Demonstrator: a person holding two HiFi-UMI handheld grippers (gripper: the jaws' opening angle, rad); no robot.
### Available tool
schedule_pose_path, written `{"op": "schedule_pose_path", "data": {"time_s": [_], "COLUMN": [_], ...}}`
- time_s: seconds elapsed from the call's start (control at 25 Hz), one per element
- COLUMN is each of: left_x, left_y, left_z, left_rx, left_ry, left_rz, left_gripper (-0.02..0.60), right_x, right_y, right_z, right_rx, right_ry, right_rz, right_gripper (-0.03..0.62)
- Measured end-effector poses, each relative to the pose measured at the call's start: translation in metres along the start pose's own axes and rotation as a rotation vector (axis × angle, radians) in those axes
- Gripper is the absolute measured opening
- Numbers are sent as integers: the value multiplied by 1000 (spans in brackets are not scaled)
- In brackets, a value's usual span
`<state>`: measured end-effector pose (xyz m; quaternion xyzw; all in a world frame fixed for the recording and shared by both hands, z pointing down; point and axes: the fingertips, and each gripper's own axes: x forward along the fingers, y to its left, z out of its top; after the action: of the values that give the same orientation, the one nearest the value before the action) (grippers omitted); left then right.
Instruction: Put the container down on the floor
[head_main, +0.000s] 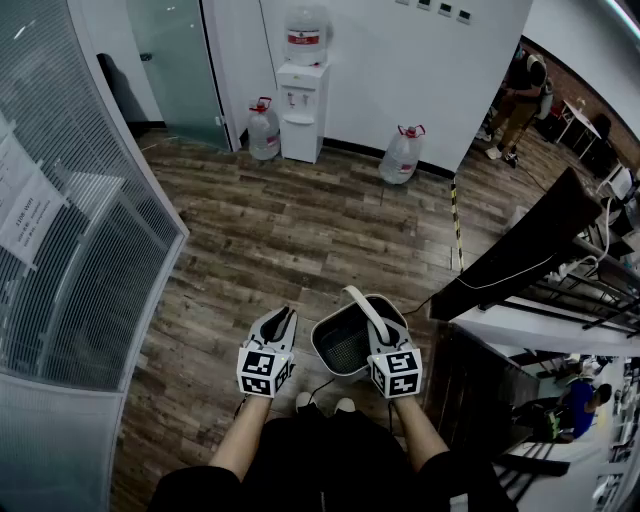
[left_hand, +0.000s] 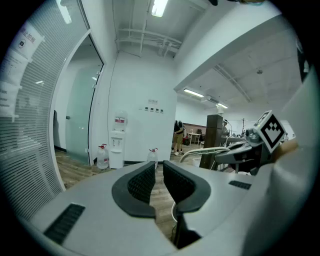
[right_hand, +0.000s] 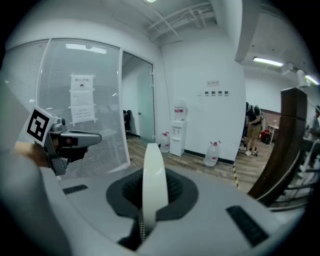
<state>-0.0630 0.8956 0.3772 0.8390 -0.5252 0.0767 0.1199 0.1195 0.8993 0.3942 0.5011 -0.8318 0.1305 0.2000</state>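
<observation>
- The right tool (right_hand: 150, 192) is clamped on the container's handle (right_hand: 152, 170) — a flat, smooth white band that rises edge-on between the ribbed dark pads.
- The container (head_main: 345, 345) is a rounded pale pail with a dark, mesh-like inside. It hangs by that arched handle (head_main: 360, 303) just below and to the left of the right tool (head_main: 381, 333), above the floor, in the space between the two tools.
- The left tool (head_main: 280, 322) is beside the pail and clear of it. Its jaws stand a little apart with nothing between them, and a narrow strip of floor shows through the gap.
- Seen from its own camera, the left tool (left_hand: 159, 181) has curved black pads with a fine grid texture, set in a matt grey shell.
- Beyond both tools the floor (head_main: 300, 230) is long wood-grain planks — brown and grey, streaked.
- Far ahead of the tools a boxy white water dispenser (head_main: 303, 95) stands against the wall.
</observation>
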Motion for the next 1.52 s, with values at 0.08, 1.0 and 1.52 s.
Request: {"op": "schedule_pose_path", "data": {"time_s": [0.08,1.0,1.52], "left_x": [3,12,110], "left_y": [-4,18,67], "left_z": [0,-1,19], "left_rx": [12,34,39], "left_ry": [2,19,42], "left_rz": [-5,-6,24], "left_gripper": [58,57,57], "right_x": [-2,3,114], "right_y": [-10,-41,-78], "right_z": [0,15,48], "right_rx": [21,117,135], "right_ry": [-6,-50,-33], "right_rz": [-9,-97,-37], "right_gripper": [12,12,12]}}
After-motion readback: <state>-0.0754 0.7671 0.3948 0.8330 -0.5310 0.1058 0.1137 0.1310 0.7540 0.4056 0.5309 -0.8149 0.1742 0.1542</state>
